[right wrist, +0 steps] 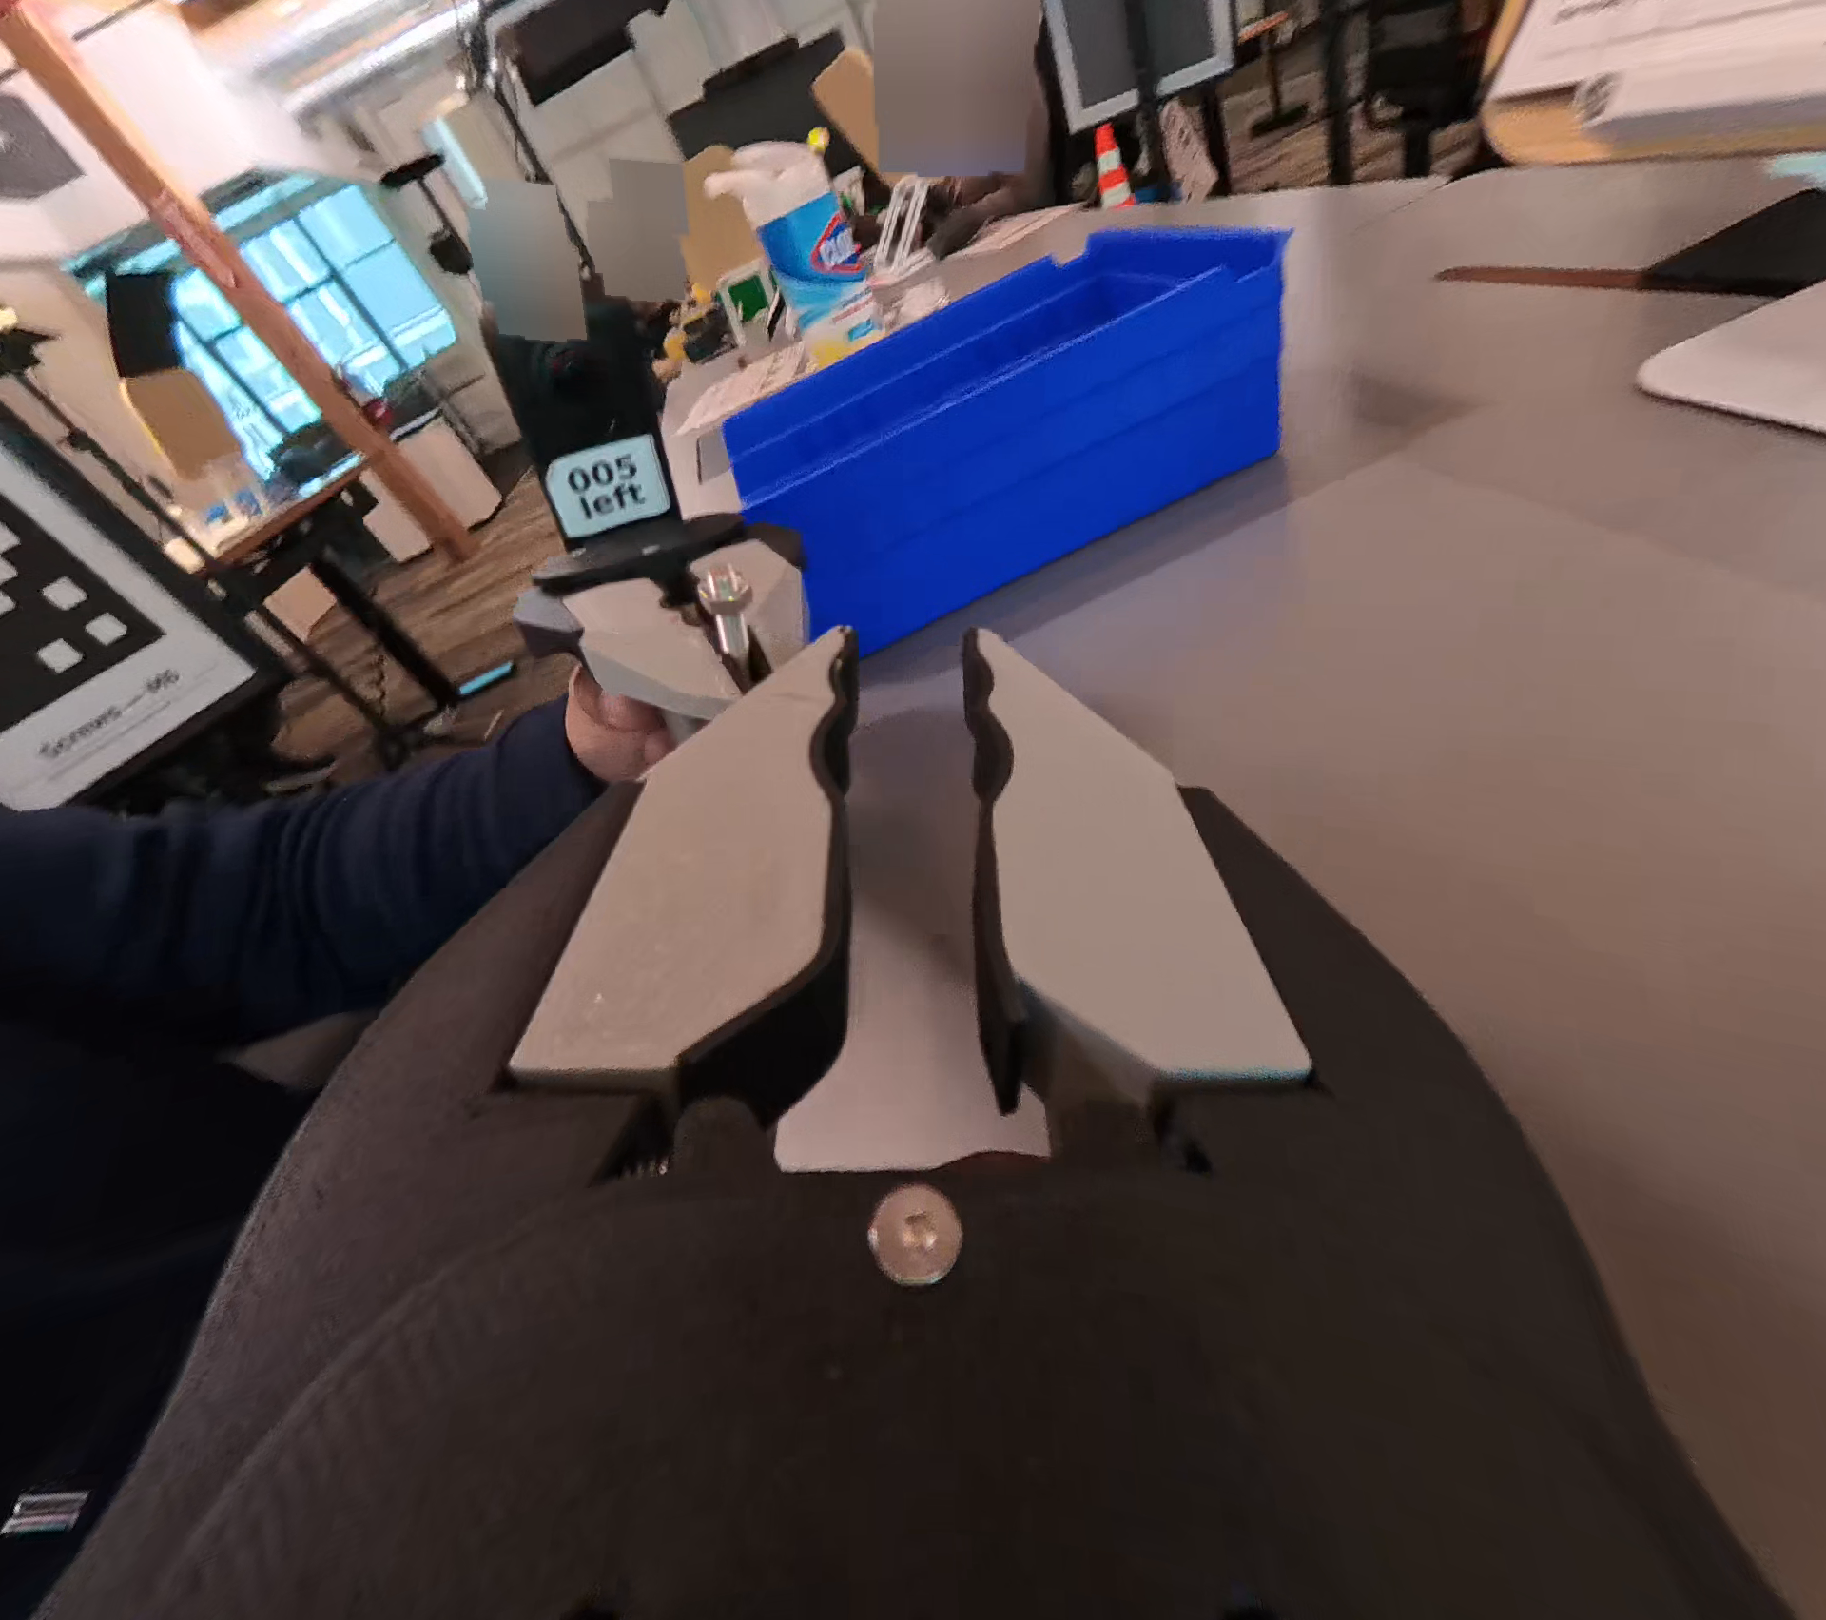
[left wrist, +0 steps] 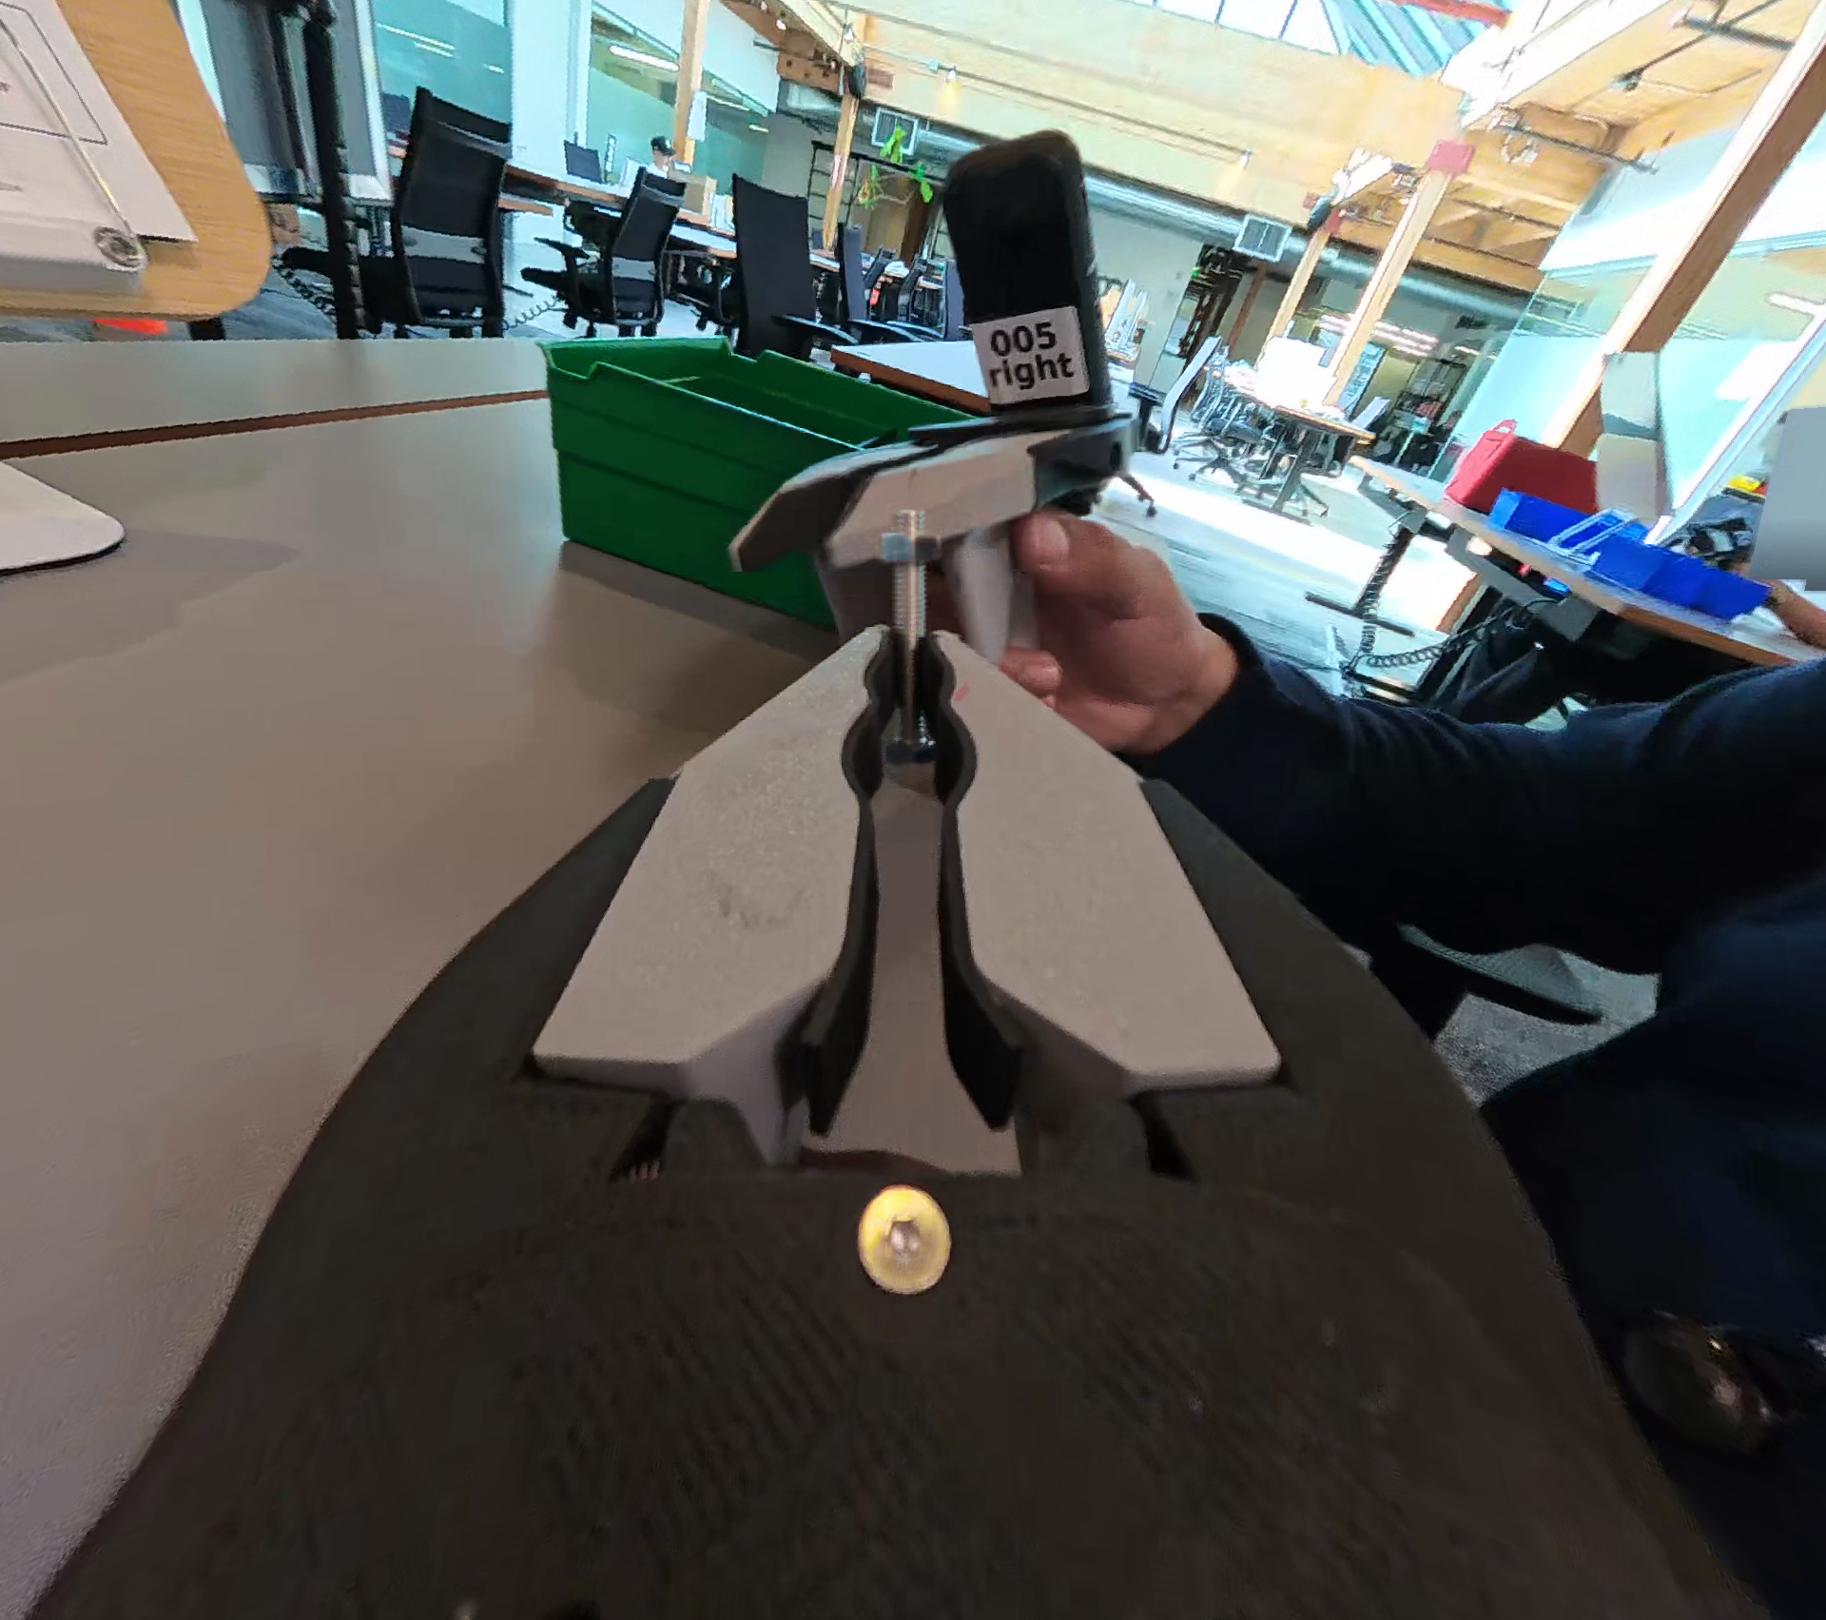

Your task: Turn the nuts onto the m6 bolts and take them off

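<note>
Two hand-held grippers meet over the grey surface (left wrist: 296, 782), and one bolt (left wrist: 907, 634) carries the whole risk. The left hand-held gripper (left wrist: 907, 663) has its fingers narrowed onto the bolt, pinching the shank just above the head, so the threaded end stands up toward the other tool. A nut (left wrist: 911, 549) sits high on the thread, near the tip. From the left wrist view the right hand-held gripper (left wrist: 870, 525) lies right at that nut, but whether its fingers touch it I cannot tell; in its own view the right hand-held gripper (right wrist: 909, 653) shows a clear gap between the fingers with nothing inside, and the picture is smeared by motion. The bolt appears off to the left of them there, head (right wrist: 721, 589) toward the camera. Danger one: the nut probably has few threads engaged, so a glancing push may knock it off and send it rolling across the surface or over the edge. Danger two: the left grip is on a round threaded shank, so turning force on the nut may spin or tilt the bolt. Closing off-centre could cock the nut and cross-thread it. A green bin (left wrist: 692, 446) and a blue bin (right wrist: 1008, 426) stand behind.
</note>
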{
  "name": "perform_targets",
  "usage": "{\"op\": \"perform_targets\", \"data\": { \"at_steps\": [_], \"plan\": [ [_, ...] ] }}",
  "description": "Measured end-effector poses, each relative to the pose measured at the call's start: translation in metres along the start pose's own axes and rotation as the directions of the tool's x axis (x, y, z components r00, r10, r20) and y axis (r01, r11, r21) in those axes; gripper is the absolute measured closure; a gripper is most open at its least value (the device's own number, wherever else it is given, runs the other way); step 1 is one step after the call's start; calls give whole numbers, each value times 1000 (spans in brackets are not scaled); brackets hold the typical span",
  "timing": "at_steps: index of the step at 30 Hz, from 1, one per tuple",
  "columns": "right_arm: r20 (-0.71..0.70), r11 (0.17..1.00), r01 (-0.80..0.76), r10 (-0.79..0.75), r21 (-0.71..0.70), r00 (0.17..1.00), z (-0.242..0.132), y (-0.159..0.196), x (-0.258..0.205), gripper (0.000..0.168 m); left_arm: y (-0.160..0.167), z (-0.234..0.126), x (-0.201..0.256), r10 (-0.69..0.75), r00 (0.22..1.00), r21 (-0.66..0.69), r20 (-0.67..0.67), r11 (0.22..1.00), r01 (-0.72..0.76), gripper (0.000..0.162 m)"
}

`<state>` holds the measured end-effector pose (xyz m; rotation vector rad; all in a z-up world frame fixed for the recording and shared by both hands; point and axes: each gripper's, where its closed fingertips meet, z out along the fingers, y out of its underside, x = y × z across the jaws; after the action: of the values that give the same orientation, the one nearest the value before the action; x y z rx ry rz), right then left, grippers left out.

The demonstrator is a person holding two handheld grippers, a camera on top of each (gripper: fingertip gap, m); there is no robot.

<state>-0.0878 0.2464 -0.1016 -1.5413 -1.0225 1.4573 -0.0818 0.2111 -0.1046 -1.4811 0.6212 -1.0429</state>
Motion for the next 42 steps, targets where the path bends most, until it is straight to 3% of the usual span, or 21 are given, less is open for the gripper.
{"op": "perform_targets", "data": {
  "at_steps": [7,9,12,15,20,24,27,29,35,39,42],
  "plan": [
    [159,996,93,-91,-1,983,10,1,-42,136,8,5,0,39,999,-44,20,998,-38,160],
    [111,995,102,-100,-12,989,14,2,-36,141,8,5,3,54,998,-48,7,997,-54,160],
    [98,999,51,-50,-8,994,10,1,-26,134,5,3,1,56,998,-30,22,998,-55,160],
    [31,1000,16,-17,22,999,-1,-4,-8,142,-8,-4,0,9,1000,42,6,999,-9,160],
    [155,997,56,-62,44,986,5,-9,-41,135,2,3,3,52,999,-13,14,999,-52,160],
    [102,996,87,-87,0,991,19,-2,-38,137,3,4,10,65,998,-18,-17,998,-66,160],
    [96,999,38,-39,8,995,12,-4,-28,127,-1,1,5,58,998,6,11,998,-59,160],
    [26,999,23,-24,34,999,3,-8,-11,148,-8,-4,4,26,1000,45,-5,999,-26,160],
    [157,995,54,-66,79,985,3,-16,-42,132,-3,2,4,43,999,15,8,999,-43,160],
    [73,993,115,-116,14,991,19,-5,-37,137,-1,2,8,67,998,6,-1,998,-67,160],
    [61,999,47,-48,17,997,14,-5,-24,124,-4,-1,2,67,997,22,39,997,-68,160]
  ]
}}
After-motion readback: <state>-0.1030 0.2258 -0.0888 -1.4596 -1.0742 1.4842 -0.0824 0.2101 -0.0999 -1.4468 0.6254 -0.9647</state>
